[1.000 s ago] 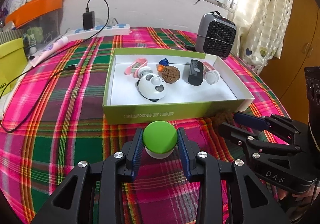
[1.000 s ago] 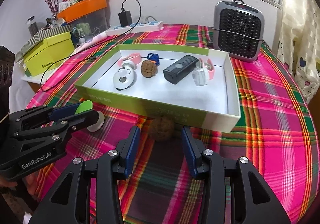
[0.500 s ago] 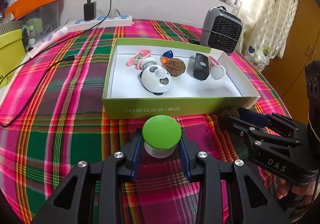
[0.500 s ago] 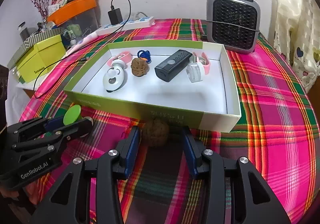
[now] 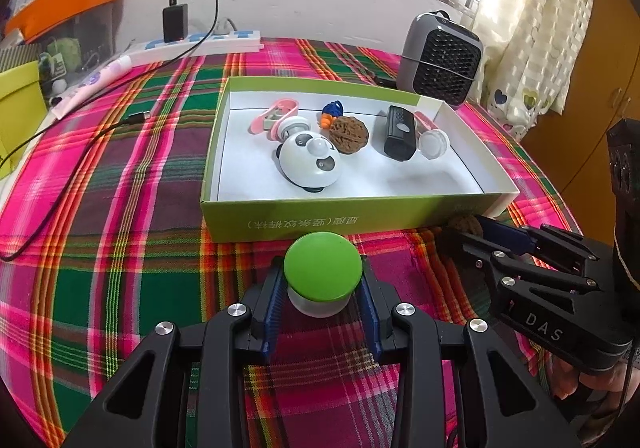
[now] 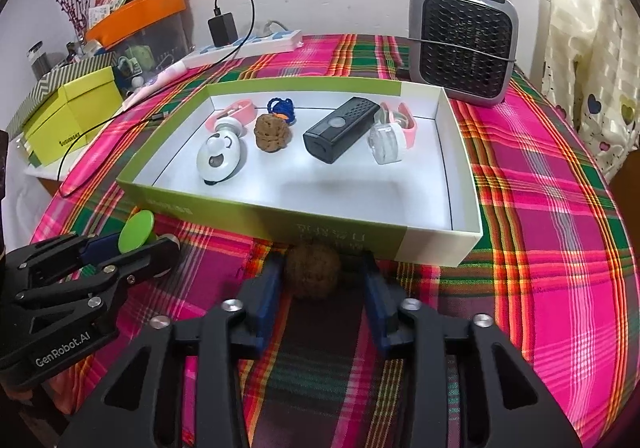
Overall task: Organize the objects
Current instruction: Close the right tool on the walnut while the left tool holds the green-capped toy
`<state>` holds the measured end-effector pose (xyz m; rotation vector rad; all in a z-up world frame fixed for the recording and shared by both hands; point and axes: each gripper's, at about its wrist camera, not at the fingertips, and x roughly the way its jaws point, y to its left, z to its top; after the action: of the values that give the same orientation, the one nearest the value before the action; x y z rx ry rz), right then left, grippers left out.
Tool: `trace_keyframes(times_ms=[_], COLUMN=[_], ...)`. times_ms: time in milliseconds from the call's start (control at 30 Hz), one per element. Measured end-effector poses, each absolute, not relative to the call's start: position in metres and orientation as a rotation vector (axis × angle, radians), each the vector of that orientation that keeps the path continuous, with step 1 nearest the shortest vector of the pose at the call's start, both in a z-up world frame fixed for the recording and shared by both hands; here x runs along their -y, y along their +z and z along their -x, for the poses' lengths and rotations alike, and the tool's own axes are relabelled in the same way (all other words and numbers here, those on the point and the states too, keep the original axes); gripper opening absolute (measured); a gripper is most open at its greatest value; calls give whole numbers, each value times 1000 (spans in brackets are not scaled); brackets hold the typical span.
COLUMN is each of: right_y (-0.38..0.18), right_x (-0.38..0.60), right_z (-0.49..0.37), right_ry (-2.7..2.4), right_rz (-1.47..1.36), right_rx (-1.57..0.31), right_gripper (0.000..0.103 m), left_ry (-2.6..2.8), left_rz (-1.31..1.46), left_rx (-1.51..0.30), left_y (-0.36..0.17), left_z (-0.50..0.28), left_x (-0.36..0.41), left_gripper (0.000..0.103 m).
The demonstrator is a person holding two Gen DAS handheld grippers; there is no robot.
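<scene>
Plaid pink-green cloth covers the desk (image 5: pixel 120 207). Green-walled white box (image 6: pixel 460 175) sits mid-desk, with a grey heater (image 6: pixel 464 47) behind its right corner. Inside the box: panda toy (image 5: pixel 310 163), black remote (image 5: pixel 398 131), walnut (image 5: pixel 349 129), clear-capped pink piece (image 5: pixel 432 137), pink clip (image 5: pixel 276 115), small blue-orange charm (image 5: pixel 331 113).

Left gripper (image 5: pixel 322 300) is in front of the box's near wall, pads clamped on the white base of the green-capped knob (image 5: pixel 323 268); the knob sits right between the fingertips, cap on top.

Right gripper (image 6: pixel 322 280) is beside it to the right, also just before the near wall. Its jaws are closing around a brown walnut-like ball (image 6: pixel 313 268) lying between them; left pad looks touching, a slight gap shows at the right pad. Ball is close against the box wall.
</scene>
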<state>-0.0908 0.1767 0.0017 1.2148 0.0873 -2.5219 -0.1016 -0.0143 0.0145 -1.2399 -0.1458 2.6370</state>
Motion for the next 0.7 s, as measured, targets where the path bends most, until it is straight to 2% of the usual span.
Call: trace_keyframes(times_ms=[167, 533, 600, 633, 700], right_y=[2, 2, 2, 2, 2], right_x=[-178, -179, -179, -179, -179], right_z=[90, 84, 83, 82, 81], right_ry=[-2524, -2527, -2527, -2527, -2523], right_rz=[-1217, -1219, -1219, -1219, -1219], right_rx=[-64, -46, -45, -46, -46], right_gripper=[31, 30, 30, 30, 30], left_ry=[2635, 2639, 2643, 2645, 2647], left_rz=[1240, 1222, 1218, 1213, 1207], left_rx=[115, 125, 129, 132, 128], left_y=[14, 14, 15, 15, 16], left_z=[101, 99, 99, 98, 98], left_x=[13, 16, 16, 16, 16], left_gripper=[31, 27, 24, 18, 17])
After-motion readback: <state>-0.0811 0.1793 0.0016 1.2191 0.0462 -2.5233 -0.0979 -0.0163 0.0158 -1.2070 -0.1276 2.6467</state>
